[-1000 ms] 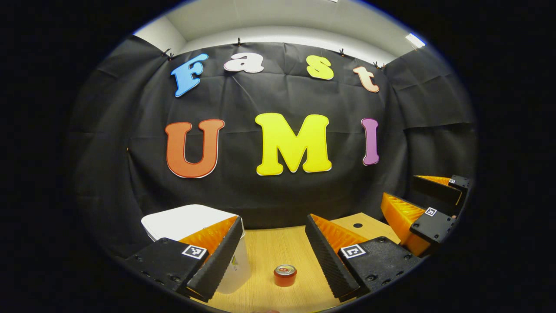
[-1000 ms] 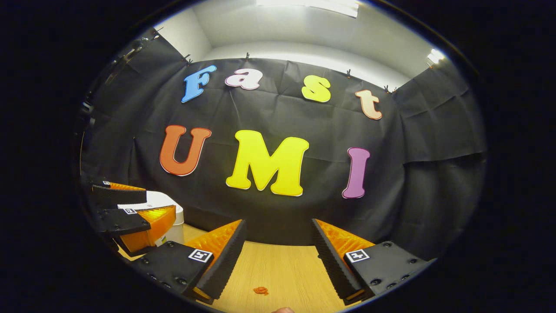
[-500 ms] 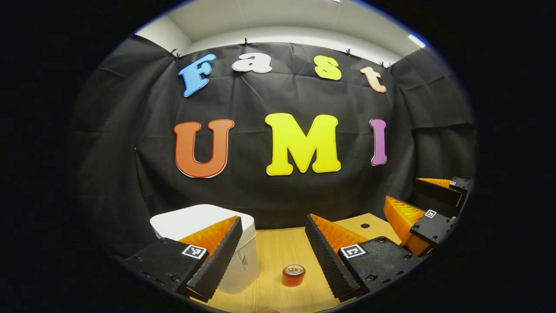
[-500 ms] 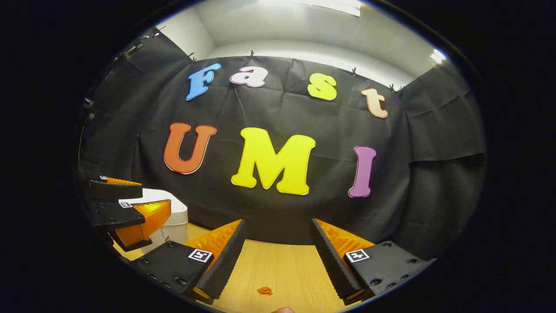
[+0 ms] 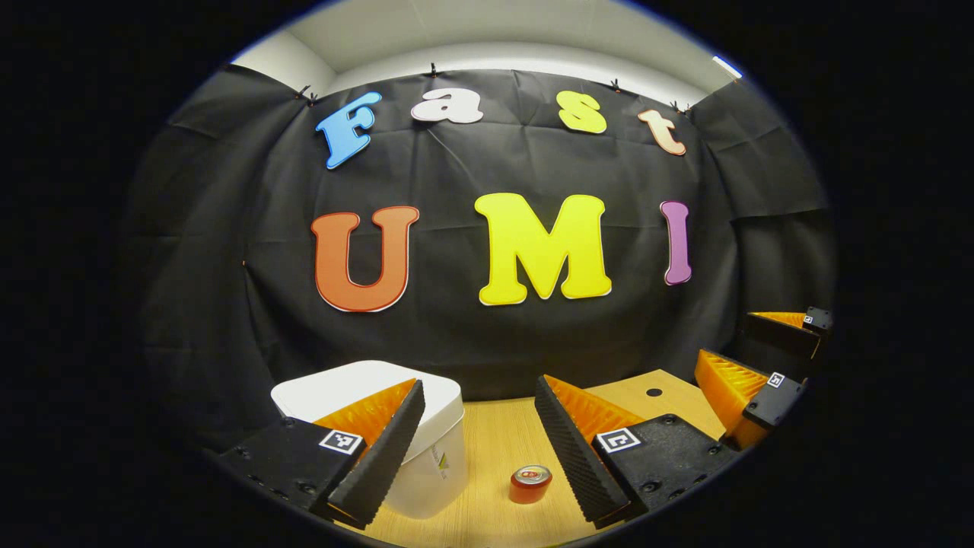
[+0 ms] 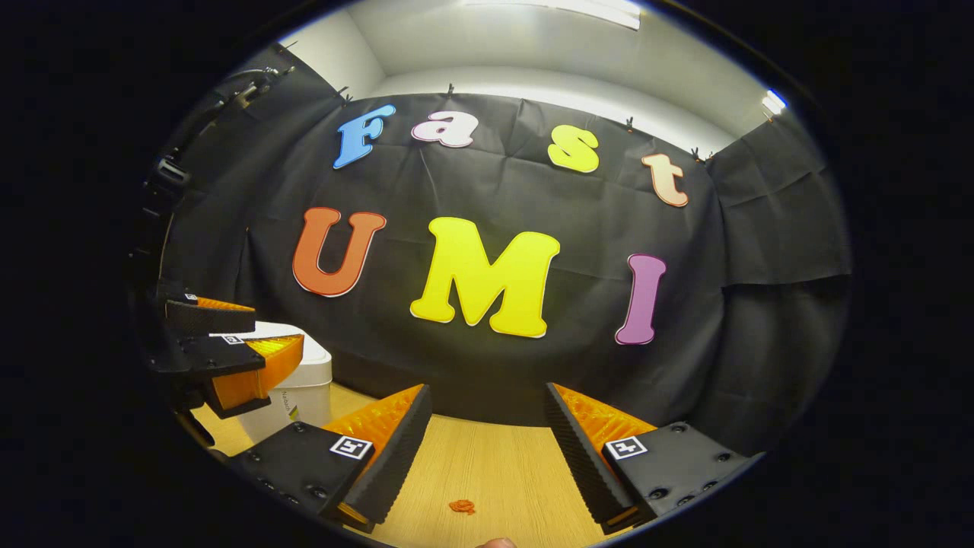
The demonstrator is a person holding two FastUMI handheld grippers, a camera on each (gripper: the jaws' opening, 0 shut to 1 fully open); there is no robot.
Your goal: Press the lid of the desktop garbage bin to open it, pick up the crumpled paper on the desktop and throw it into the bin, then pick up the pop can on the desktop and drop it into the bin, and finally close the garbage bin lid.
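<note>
Left gripper (image 5: 475, 415) up off the table (image 5: 487, 449), jaws released, nothing held; bin (image 5: 445, 426) at 7 o'clock with lid shut, can (image 5: 530, 484) upright at 6. Right gripper (image 6: 487, 422) likewise spread wide and bare, small orange scrap (image 6: 461, 506) at 6 o'clock, bin at 9.

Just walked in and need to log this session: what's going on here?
A person holds two grippers above a wooden desk, both open and empty. The left gripper hangs near the white bin, whose lid is shut, and the red pop can. The right gripper hangs over a small orange scrap. Nothing has been picked up.
</note>
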